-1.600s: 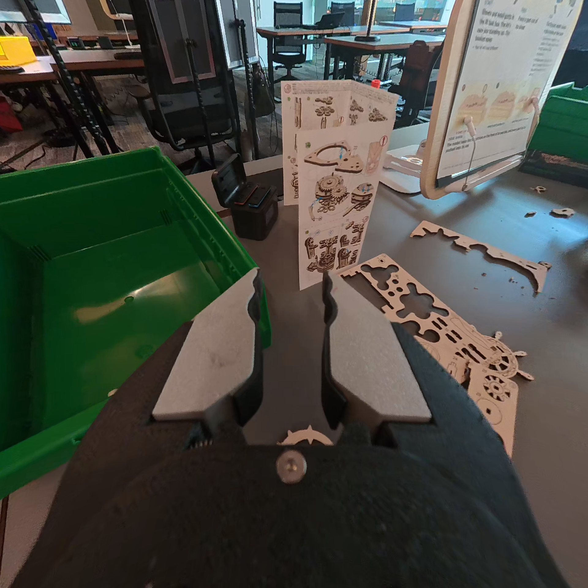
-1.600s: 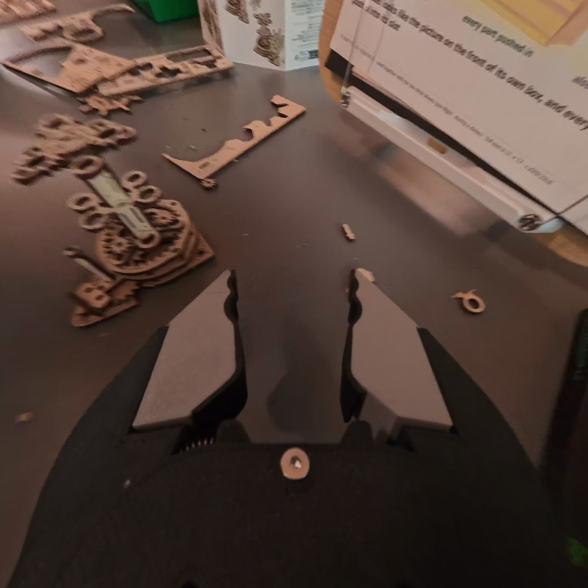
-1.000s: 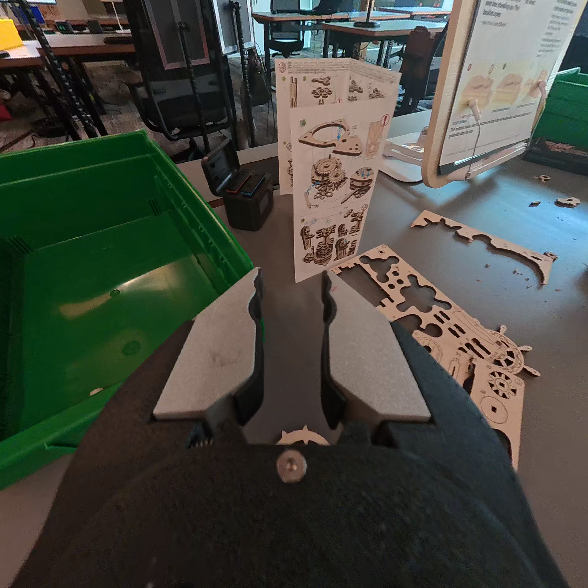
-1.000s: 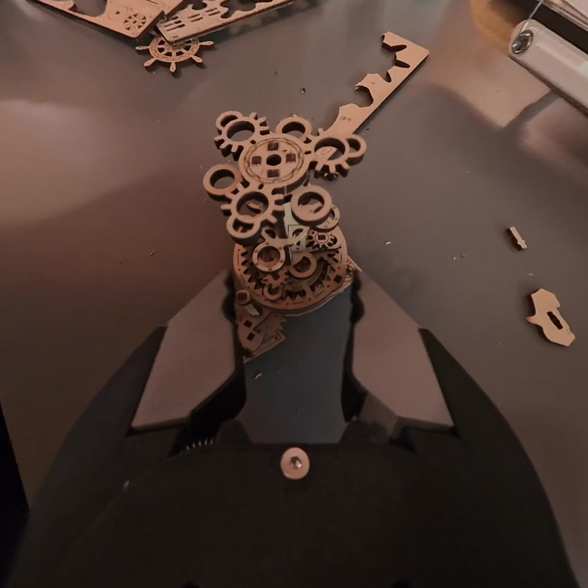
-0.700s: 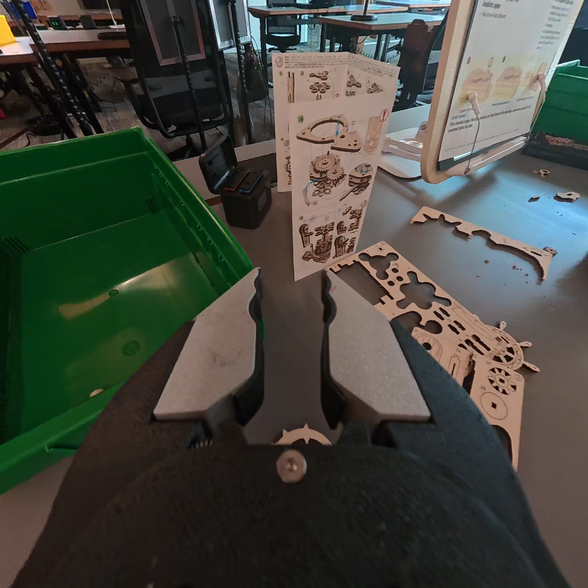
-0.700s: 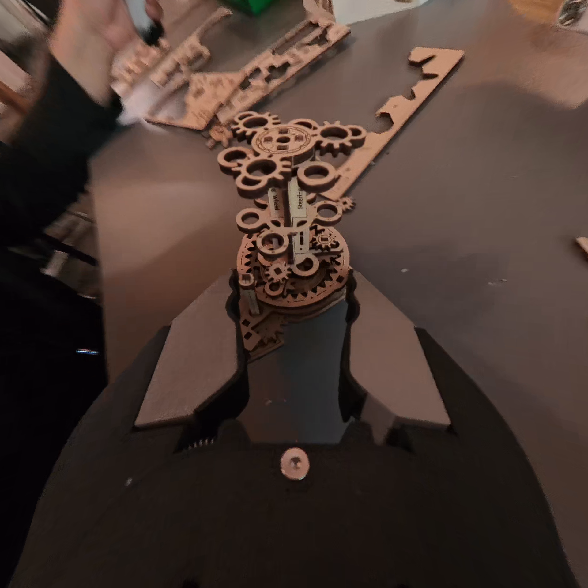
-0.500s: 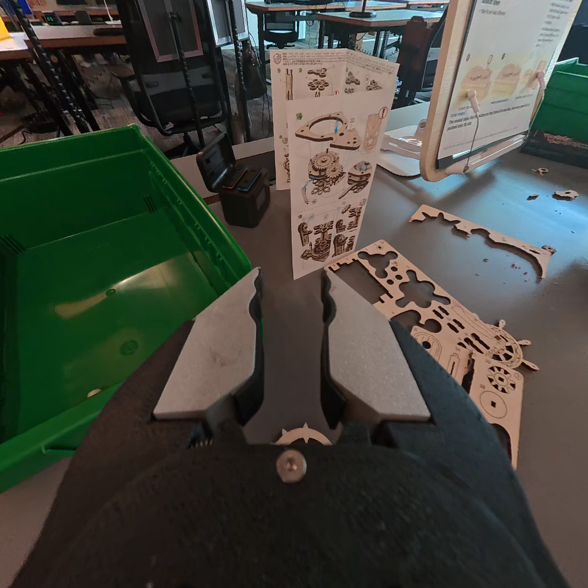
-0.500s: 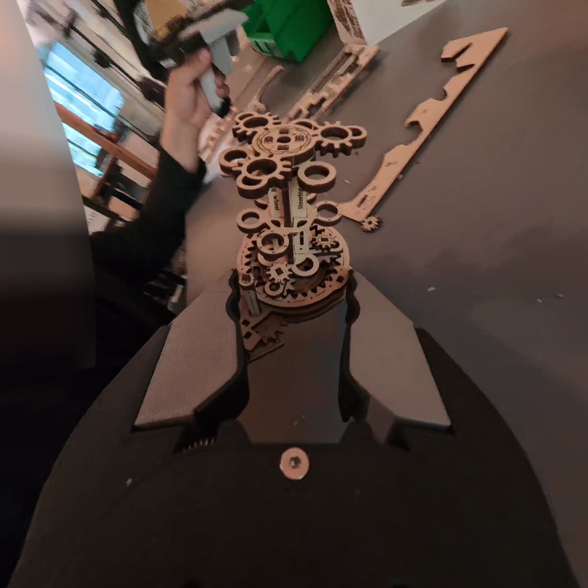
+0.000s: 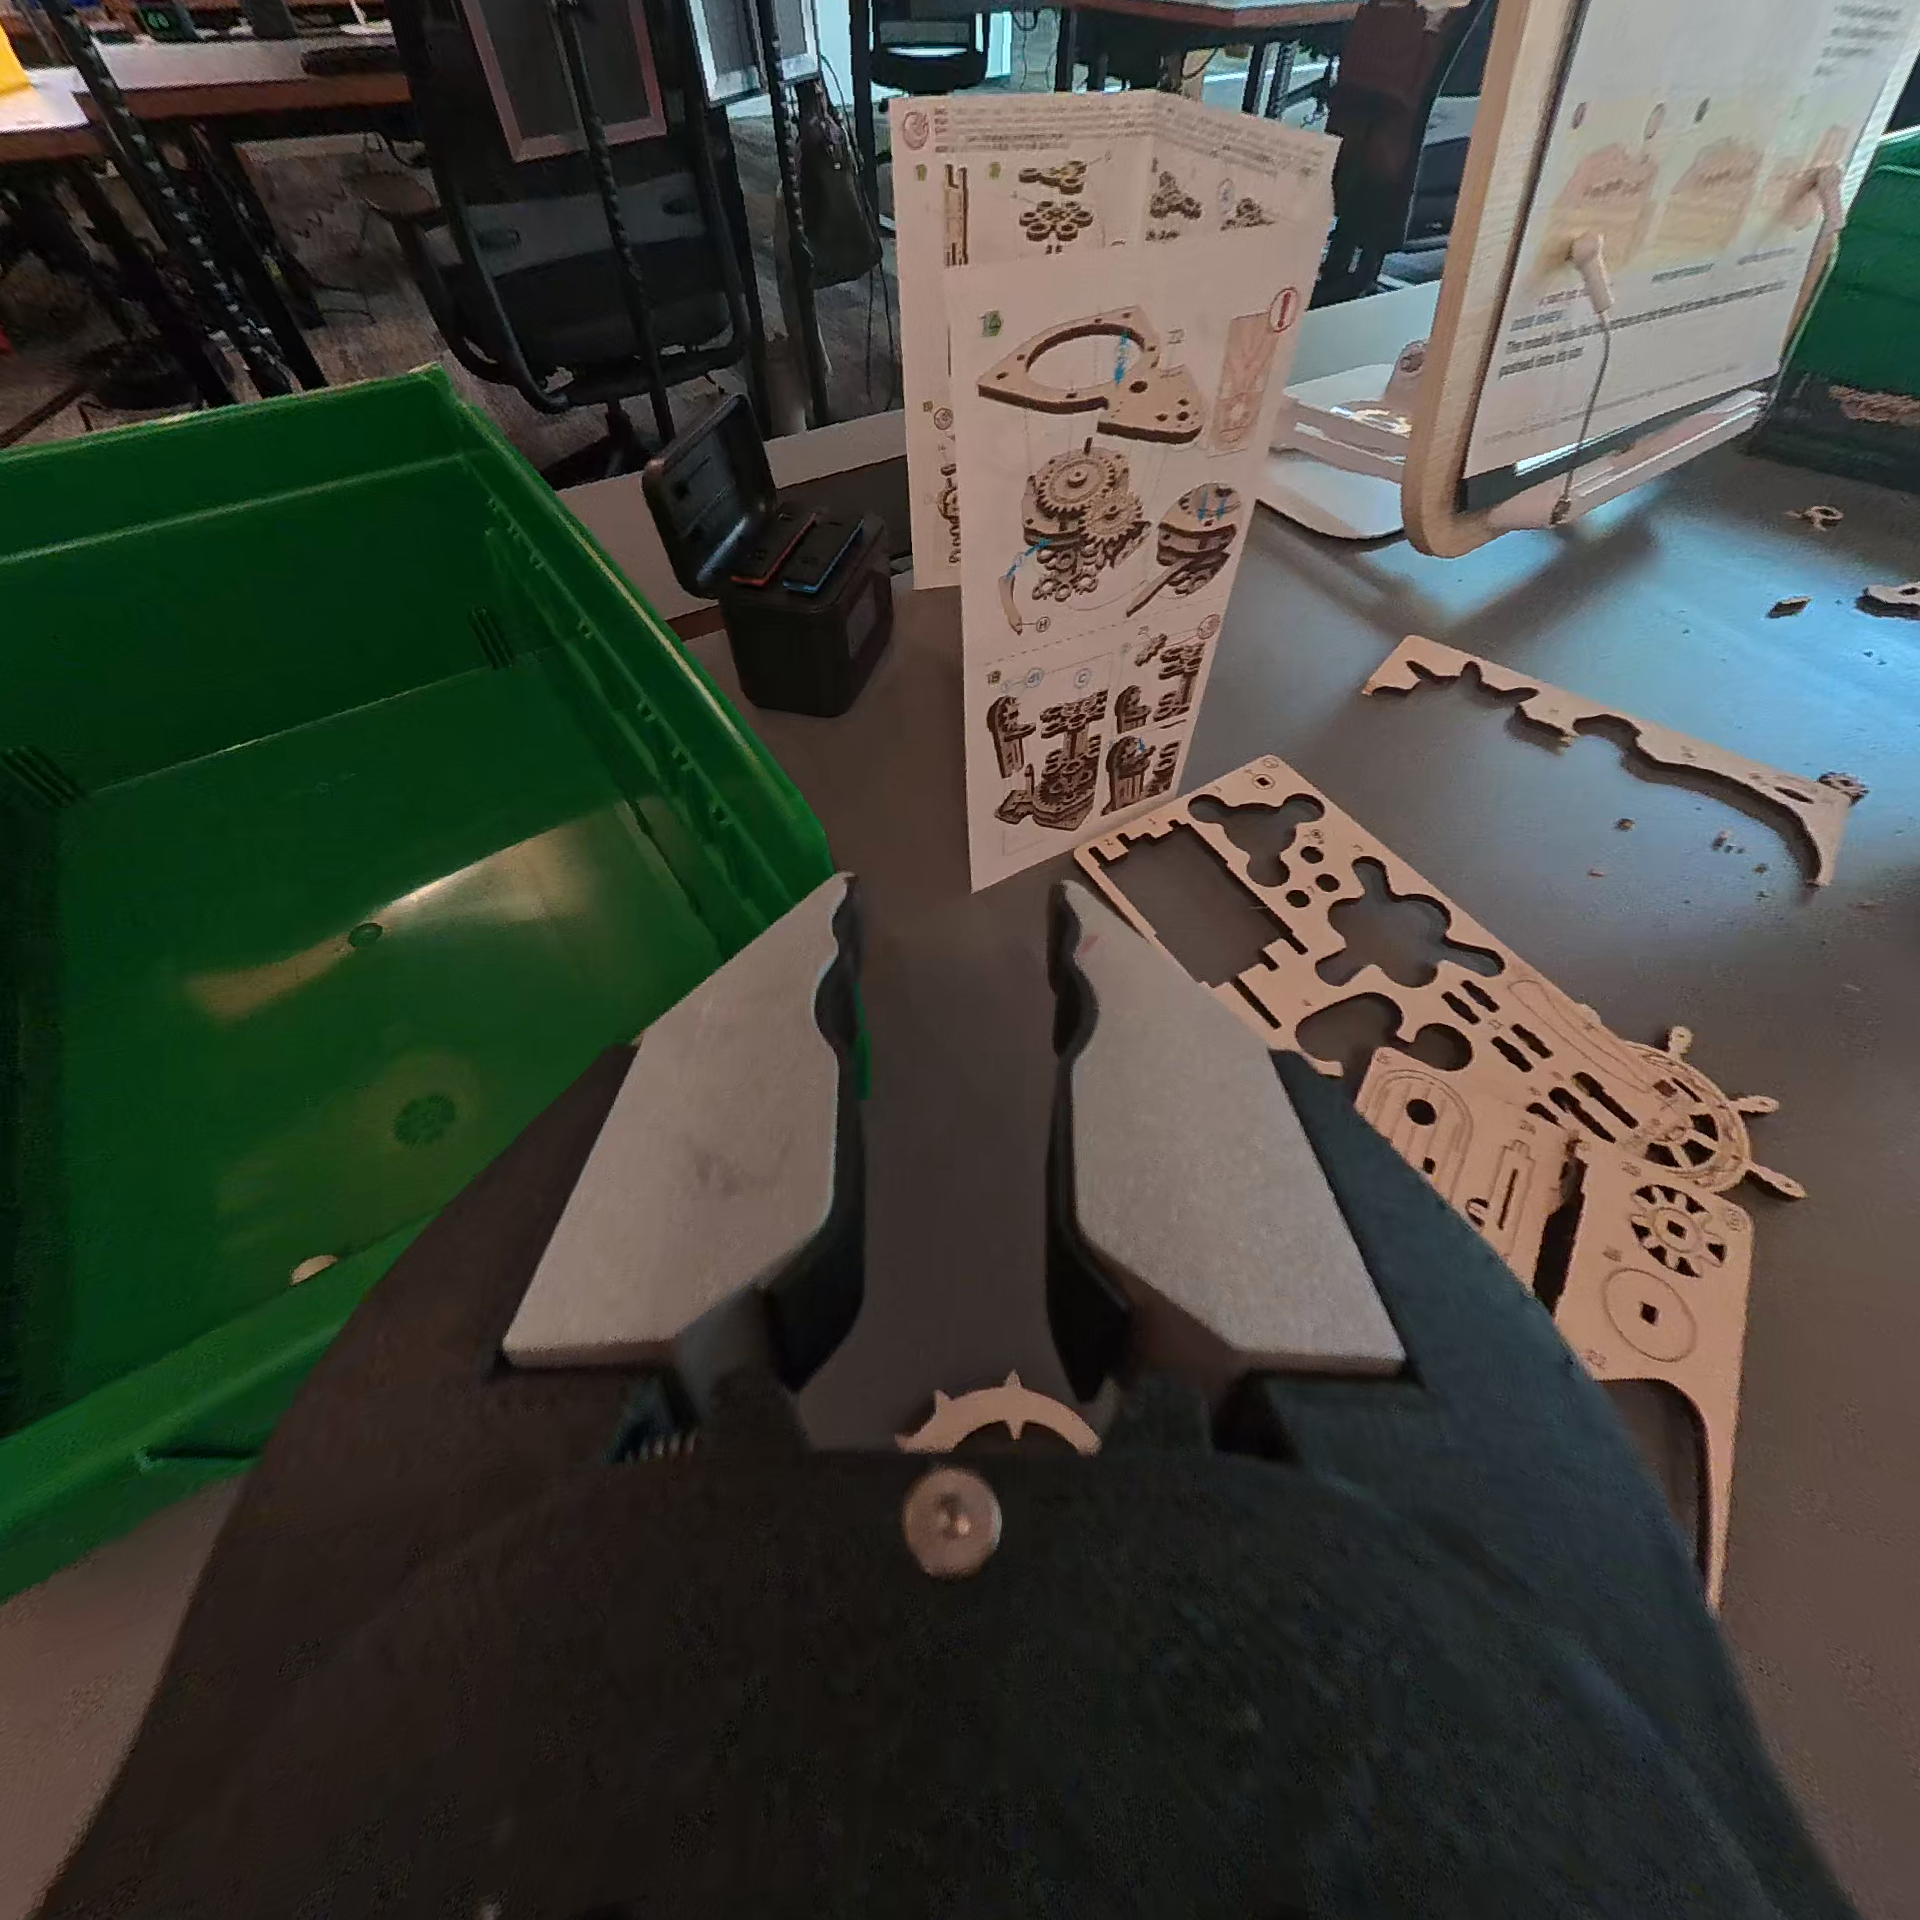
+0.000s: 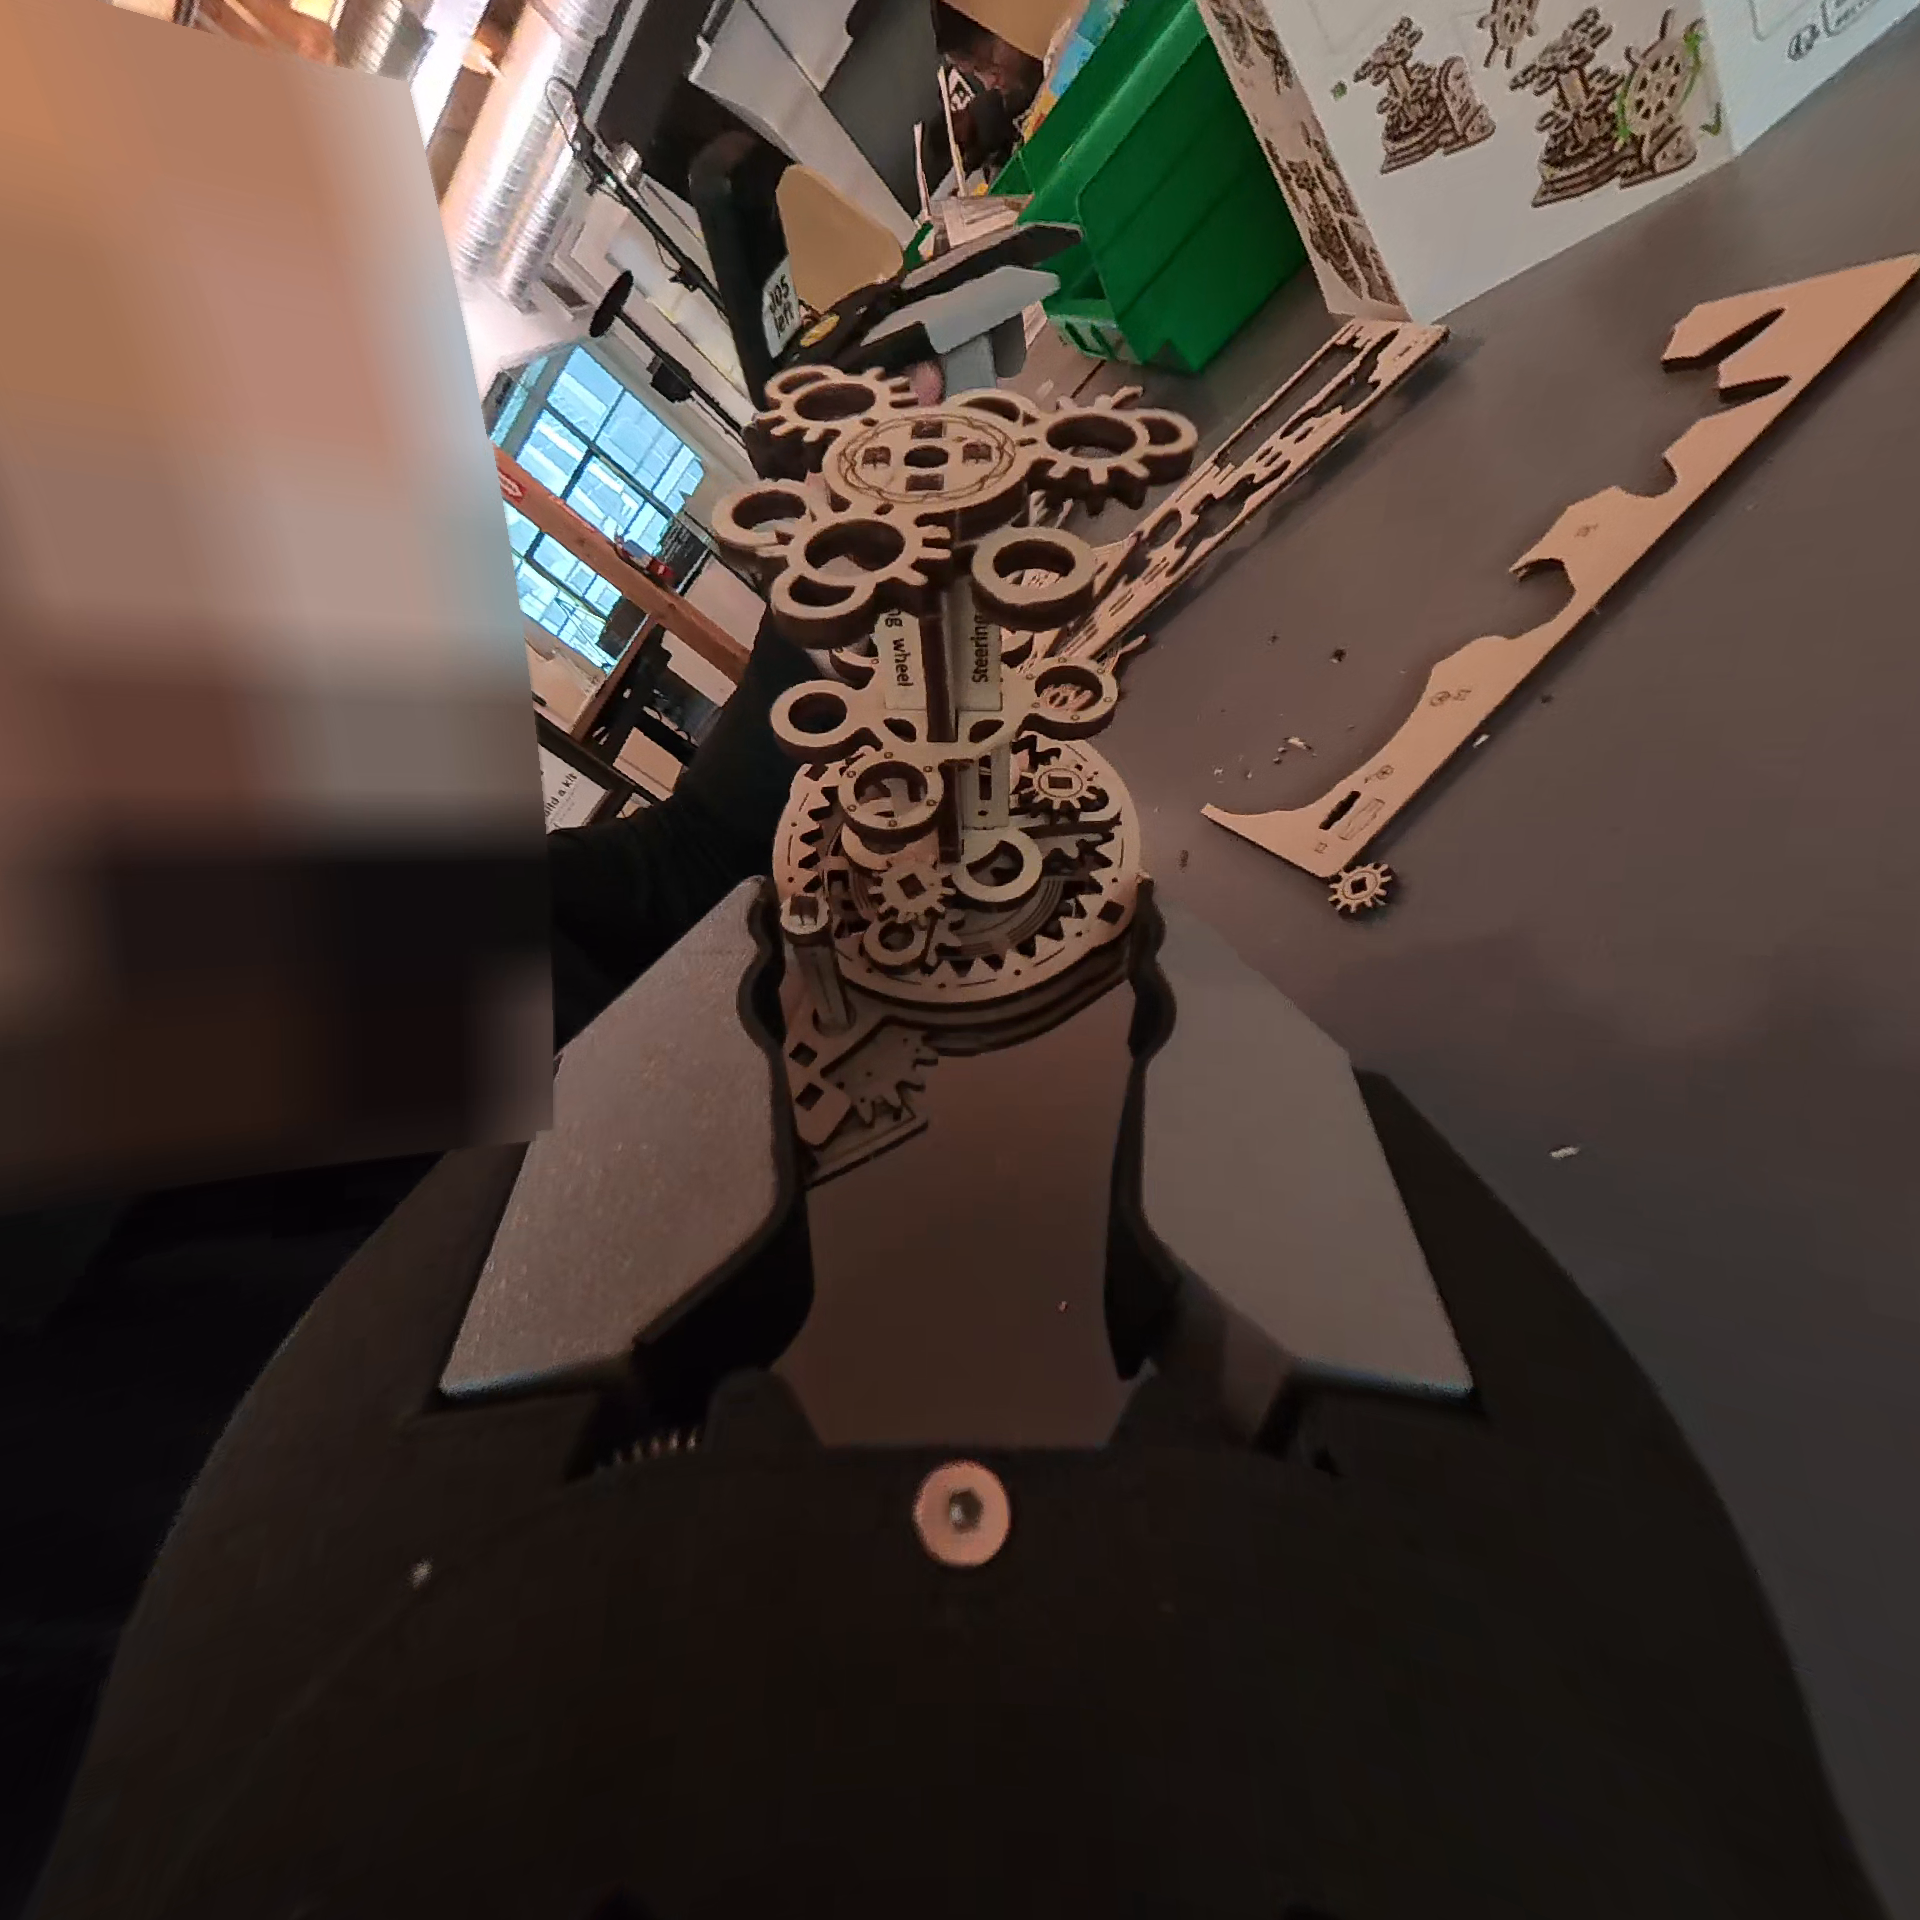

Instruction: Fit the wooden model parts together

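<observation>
Right gripper (image 10: 945,951) — jaws closed against the round base of a wooden gear model (image 10: 940,707), which rises in tiers of rings and cogs on a central post. Grey table (image 10: 1558,1039) beneath. To the right, a long wooden offcut (image 10: 1538,665) with a wavy edge; a small loose cog (image 10: 1361,886) touching its near end. Behind the model, a punched-out wooden sheet (image 10: 1247,488). Farther back — a green bin (image 10: 1153,208), a white printed leaflet (image 10: 1538,114), and the other gripper (image 10: 956,301), partly hidden.

A tall light-brown wooden gear model (image 10: 940,727) stands mid-frame; a punched pale plywood parts sheet (image 9: 1455,1049) lies flat, right of centre.
</observation>
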Motion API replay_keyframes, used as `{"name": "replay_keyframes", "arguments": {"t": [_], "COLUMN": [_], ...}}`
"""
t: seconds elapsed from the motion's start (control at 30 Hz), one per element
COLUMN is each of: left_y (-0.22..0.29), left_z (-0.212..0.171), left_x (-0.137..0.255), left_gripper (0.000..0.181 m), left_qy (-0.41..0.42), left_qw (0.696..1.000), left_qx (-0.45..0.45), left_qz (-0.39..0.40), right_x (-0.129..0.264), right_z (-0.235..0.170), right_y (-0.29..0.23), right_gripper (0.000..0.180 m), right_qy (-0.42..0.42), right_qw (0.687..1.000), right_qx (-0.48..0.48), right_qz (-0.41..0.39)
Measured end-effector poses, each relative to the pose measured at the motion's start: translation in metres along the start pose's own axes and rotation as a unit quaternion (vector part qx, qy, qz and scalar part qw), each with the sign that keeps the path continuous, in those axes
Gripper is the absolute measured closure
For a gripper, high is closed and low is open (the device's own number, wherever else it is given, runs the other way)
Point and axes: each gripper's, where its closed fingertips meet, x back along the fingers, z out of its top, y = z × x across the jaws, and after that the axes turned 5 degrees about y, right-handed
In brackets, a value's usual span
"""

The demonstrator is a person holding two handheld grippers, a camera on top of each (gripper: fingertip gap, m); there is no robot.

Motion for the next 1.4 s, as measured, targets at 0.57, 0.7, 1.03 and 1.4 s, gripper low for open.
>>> {"name": "replay_keyframes", "arguments": {"t": [0.57,0.7,1.03,1.4], "left_y": [0.001,0.001,0.002,0.003], "left_z": [-0.001,-0.002,-0.005,-0.009], "left_x": [-0.001,-0.002,-0.004,-0.006], "left_gripper": [0.148,0.148,0.148,0.148], "left_qy": [-0.006,-0.008,-0.013,-0.019], "left_qw": [1.0,1.0,1.0,1.0], "left_qx": [-0.008,-0.008,-0.009,-0.011], "left_qz": [0.0,0.0,-0.003,-0.003], "right_x": [0.011,0.009,0.024,0.026], "right_z": [0.003,0.0,0.014,0.015], "right_y": [0.008,0.01,0.043,0.045], "right_gripper": [0.115,0.115,0.115,0.116], "right_qy": [0.029,0.02,-0.009,-0.074], "right_qw": [0.999,0.999,0.929,0.811], "right_qx": [0.014,0.018,0.252,0.433], "right_qz": [-0.015,-0.025,-0.27,-0.387]}}
